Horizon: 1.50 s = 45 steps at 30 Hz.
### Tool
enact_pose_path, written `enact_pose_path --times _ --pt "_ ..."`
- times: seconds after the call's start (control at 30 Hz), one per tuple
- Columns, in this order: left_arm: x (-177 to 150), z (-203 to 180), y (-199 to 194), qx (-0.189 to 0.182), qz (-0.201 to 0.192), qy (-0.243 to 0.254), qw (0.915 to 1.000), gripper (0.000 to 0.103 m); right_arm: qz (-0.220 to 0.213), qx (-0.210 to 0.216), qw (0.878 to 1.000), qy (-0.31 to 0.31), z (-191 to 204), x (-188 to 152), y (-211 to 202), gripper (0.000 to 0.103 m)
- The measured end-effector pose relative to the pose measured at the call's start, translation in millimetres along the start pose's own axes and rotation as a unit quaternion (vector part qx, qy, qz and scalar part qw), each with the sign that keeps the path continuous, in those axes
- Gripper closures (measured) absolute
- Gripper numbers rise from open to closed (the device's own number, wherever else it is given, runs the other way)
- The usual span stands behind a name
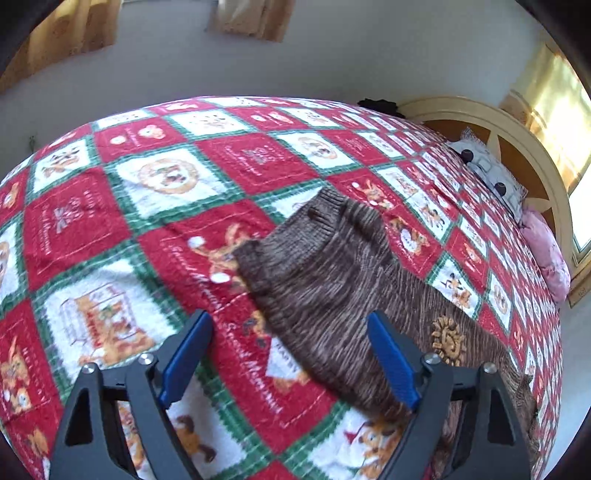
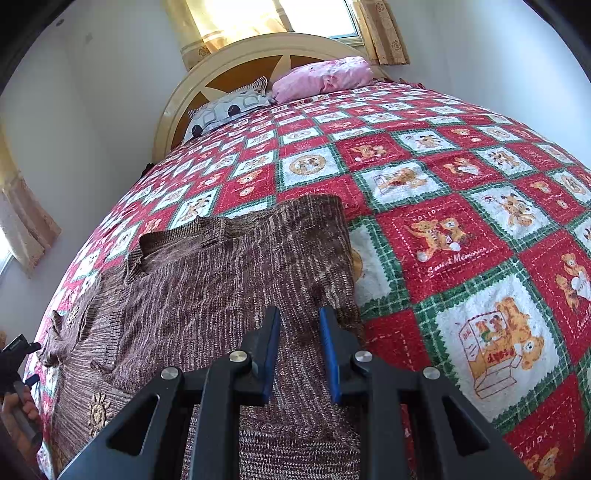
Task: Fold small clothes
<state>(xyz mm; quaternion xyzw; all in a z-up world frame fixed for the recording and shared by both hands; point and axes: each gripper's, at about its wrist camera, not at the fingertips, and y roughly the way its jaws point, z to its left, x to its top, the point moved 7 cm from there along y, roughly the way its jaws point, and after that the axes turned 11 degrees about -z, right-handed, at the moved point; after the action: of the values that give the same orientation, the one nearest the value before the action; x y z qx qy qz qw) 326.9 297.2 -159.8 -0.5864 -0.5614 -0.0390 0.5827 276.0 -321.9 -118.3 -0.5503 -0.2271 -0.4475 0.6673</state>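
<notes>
While the brown marled knit sweater lies spread on the bed, its ribbed collar and cuffs point toward the headboard and a round tan sun-shaped patch sits on its lower body. Beneath the sweater is a fleecy quilt of red and white squares edged in green, printed with teddy bears. Over the sweater's near side, the right gripper has its blue-padded jaws drawn close, pinching a raised fold of knit. At the sweater's other edge, the left gripper stands spread wide with nothing pinched. Beyond the sweater, a grey patterned pillow and a pink one rest against the cream, arched headboard, with pale walls and gold curtains behind.
</notes>
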Motion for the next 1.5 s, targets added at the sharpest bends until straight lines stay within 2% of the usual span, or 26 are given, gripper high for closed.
enact_pose_path --times 0.1,0.17,0.23,0.33,0.47,0.63,0.7,0.77,0.83,0.93,1.03,1.1,1.23,1.33,1.4,1.43,1.47,1.5 --pt "1.0 -0.1 3.0 0.007 -0.015 0.012 0.9998 0.042 0.001 0.000 1.000 0.001 -1.9 -0.7 0.3 0.080" --pt "2.0 1.6 2.9 -0.004 -0.017 0.008 0.9998 0.073 0.001 0.000 1.000 0.002 -1.9 -0.7 0.5 0.080" --pt "3.7 2.6 6.3 -0.015 -0.009 0.003 0.9999 0.087 0.001 0.001 1.000 0.003 -2.3 -0.9 0.5 0.080" --pt "8.1 -0.5 6.3 -0.026 -0.002 0.006 0.9996 0.091 0.002 0.002 1.000 0.006 -3.6 -0.8 0.9 0.080" --pt "14.7 -14.5 -2.6 -0.047 -0.015 0.012 0.9987 0.092 0.001 0.003 1.000 0.008 -4.2 -0.9 0.8 0.080" --pt "18.0 -69.7 -30.4 -0.094 -0.042 0.061 0.9928 0.092 0.001 0.004 1.000 0.013 -3.2 -0.7 1.4 0.080" --pt "11.5 -104.3 -45.9 -0.115 -0.057 0.098 0.9868 0.093 0.001 0.004 1.000 0.012 -3.3 -0.8 1.4 0.080" --pt "-2.3 -143.9 -64.1 -0.150 -0.067 0.138 0.9767 0.092 0.001 0.004 1.000 0.012 -3.9 -0.9 1.3 0.080" --pt "-21.2 -179.4 -82.3 -0.181 -0.075 0.179 0.9643 0.092 0.001 0.004 1.000 0.013 -4.1 -0.8 1.1 0.080" --pt "-69.1 -235.4 -116.9 -0.238 -0.080 0.248 0.9357 0.092 0.001 0.004 1.000 0.013 -3.7 -0.7 1.2 0.080" --pt "-122.2 -270.1 -141.5 -0.279 -0.075 0.309 0.9061 0.092 0.001 0.004 1.000 0.012 -4.0 -0.7 1.2 0.080" --pt "-152.1 -281.1 -144.6 -0.292 -0.055 0.333 0.8948 0.092 0.001 0.005 1.000 0.013 -4.0 -0.7 1.2 0.080" --pt "-188.0 -283.9 -141.4 -0.286 -0.029 0.367 0.8847 0.092 0.001 0.005 1.000 0.013 -4.0 -0.9 1.2 0.080" --pt "-189.8 -271.3 -143.9 -0.291 -0.008 0.369 0.8828 0.084 0.001 0.005 1.000 0.014 -4.1 -0.7 1.3 0.080" --pt "-182.7 -259.4 -151.5 -0.303 0.007 0.349 0.8866 0.064 0.001 0.006 1.000 0.016 -3.6 -0.8 1.2 0.080" --pt "-175.5 -249.4 -156.7 -0.310 0.006 0.332 0.8909 0.044 0.000 0.008 1.000 0.018 -3.4 -0.9 0.6 0.079" --pt "-170.6 -240.6 -161.0 -0.312 -0.001 0.319 0.8949 0.028 -0.001 0.009 1.000 0.020 -3.1 -0.8 0.3 0.079" --pt "-160.9 -228.1 -164.2 -0.308 -0.014 0.307 0.9002 0.025 -0.003 0.010 1.000 0.022 -2.9 -0.4 -0.3 0.078"
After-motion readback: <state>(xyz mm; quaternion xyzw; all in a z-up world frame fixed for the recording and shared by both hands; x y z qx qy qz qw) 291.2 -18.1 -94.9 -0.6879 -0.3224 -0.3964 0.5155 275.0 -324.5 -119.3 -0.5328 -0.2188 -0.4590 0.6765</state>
